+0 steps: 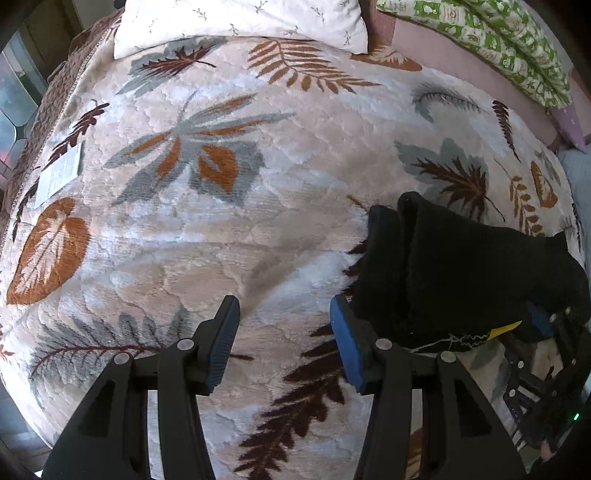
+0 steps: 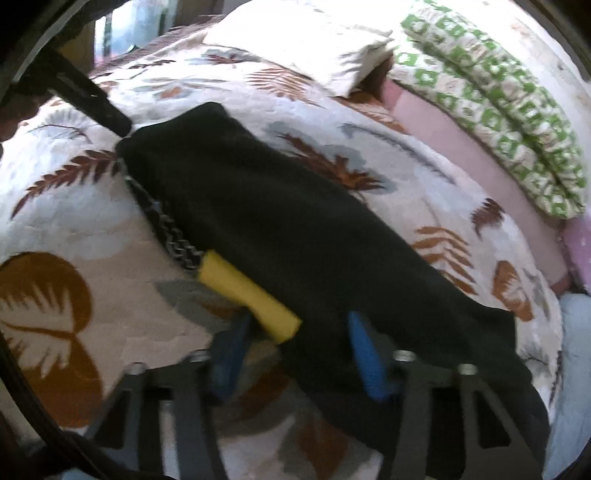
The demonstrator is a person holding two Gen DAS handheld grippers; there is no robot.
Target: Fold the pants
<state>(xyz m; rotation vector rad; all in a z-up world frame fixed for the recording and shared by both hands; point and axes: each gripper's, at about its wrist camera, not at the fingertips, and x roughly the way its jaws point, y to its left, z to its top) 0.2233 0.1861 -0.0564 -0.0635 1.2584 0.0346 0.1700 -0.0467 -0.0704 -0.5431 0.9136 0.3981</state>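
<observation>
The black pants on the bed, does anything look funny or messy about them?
A bit. The black pants lie crooked across the leaf-print blanket, not lined up with it, and look bunched in lumpy folds at one end. A yellow tag sticks out from the edge near the right gripper. Nothing looks torn or spilled.

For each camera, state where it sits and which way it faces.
Left wrist: on the left gripper, angled down at the leaf blanket; jaws open and empty, right gripper at the edge.
Right wrist: on the right gripper, angled down along the black pants; its jaws straddle the waistband.
Shared: pants, blanket, white pillow, green bedding.
</observation>
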